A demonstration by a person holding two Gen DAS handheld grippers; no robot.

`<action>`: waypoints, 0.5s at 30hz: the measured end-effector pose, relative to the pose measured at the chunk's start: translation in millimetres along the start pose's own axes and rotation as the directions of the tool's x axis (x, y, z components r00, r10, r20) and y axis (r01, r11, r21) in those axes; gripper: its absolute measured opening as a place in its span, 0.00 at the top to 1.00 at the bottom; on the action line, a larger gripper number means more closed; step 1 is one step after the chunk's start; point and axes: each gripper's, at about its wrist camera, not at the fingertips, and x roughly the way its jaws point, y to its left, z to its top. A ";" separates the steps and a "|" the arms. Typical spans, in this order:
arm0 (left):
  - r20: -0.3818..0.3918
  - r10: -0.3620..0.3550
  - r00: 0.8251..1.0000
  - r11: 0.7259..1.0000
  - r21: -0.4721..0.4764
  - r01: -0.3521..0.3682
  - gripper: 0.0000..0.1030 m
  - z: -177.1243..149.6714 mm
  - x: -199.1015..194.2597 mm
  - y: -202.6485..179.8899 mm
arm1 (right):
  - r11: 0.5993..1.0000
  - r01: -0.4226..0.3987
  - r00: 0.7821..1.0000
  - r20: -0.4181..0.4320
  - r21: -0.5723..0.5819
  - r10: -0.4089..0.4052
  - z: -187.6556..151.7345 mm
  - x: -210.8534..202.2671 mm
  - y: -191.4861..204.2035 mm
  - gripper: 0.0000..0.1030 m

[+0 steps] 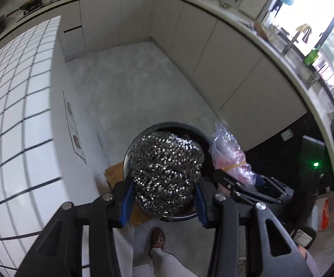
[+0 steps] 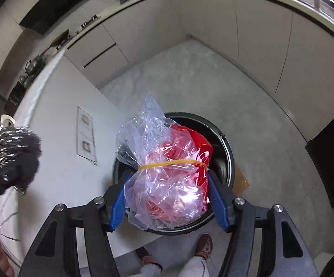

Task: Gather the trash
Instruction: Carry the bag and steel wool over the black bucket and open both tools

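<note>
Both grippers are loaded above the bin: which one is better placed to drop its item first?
Probably the right. The right gripper holds the plastic bag squarely over the trash bin opening. The left gripper holds the steel wool scrubber over the bin too, but nearer its rim.

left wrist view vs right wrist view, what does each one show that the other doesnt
Only the left wrist view shows the white tiled counter top, the window and the steel scrubber clamped between the left gripper fingers, close up.

Only the right wrist view shows the plastic bag in full, red contents inside, a yellow rubber band around it, held by the right gripper.

Both show the round trash bin on the grey floor below, the beige cabinets, the scrubber and the bag.
</note>
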 end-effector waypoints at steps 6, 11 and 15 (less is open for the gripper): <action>-0.047 0.055 0.997 0.998 -0.028 -0.057 0.47 5.5 27.2 -13.0 | 1.000 -0.018 0.998 -0.054 -0.018 0.017 4.4 28.2 -15.4 0.36; -0.028 0.107 0.994 0.993 -0.037 -0.108 0.17 9.0 24.4 -14.0 | 1.000 -0.004 0.997 -0.073 -0.013 0.004 8.4 38.6 -21.4 0.30; -0.007 0.110 0.994 0.993 -0.031 -0.110 0.17 13.8 17.7 -20.0 | 1.000 -0.010 0.999 -0.052 0.003 0.010 16.0 34.9 -19.5 0.30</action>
